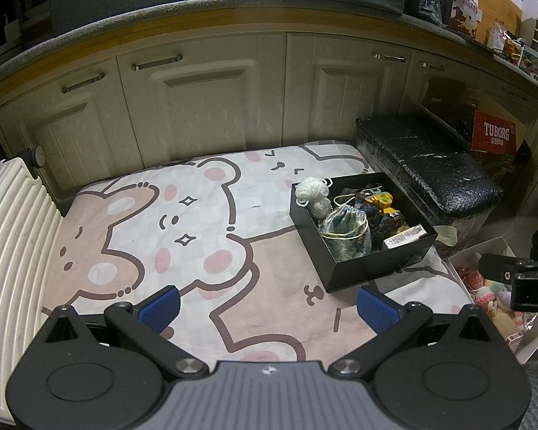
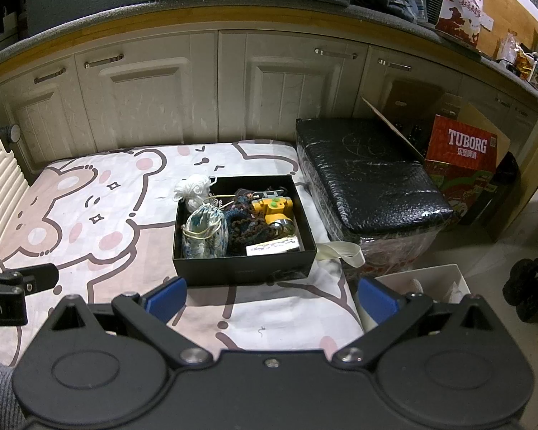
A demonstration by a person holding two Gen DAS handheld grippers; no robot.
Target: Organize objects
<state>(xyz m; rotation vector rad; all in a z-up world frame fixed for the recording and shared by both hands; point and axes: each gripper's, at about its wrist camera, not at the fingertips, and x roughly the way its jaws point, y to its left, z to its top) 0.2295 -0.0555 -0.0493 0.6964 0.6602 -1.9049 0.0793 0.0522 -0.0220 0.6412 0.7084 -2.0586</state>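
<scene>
A black box [image 1: 373, 267] [image 2: 240, 268] sits on the right part of a bear-print mat [image 1: 183, 229] [image 2: 89, 222]. Inside it lie a blue drawstring pouch [image 1: 346, 233] [image 2: 204, 233], a dark knitted piece [image 2: 245, 229], a yellow toy camera [image 1: 382, 202] [image 2: 274, 209] and a white labelled strip [image 1: 403, 234] [image 2: 272, 245]. White yarn [image 1: 312, 191] [image 2: 193, 186] hangs over the box's far left corner. My left gripper [image 1: 267, 306] is open above the mat's near part, left of the box. My right gripper [image 2: 272, 297] is open just in front of the box, empty.
Cream cabinet doors [image 1: 204, 104] back the mat. A black wrapped bench [image 1: 426, 165] [image 2: 369, 179] stands right of the box, a red Tuborg carton [image 2: 462, 157] behind it. A white box [image 1: 495, 297] with knitted toys sits on the floor at right. A white ribbed panel [image 1: 10, 236] borders the left.
</scene>
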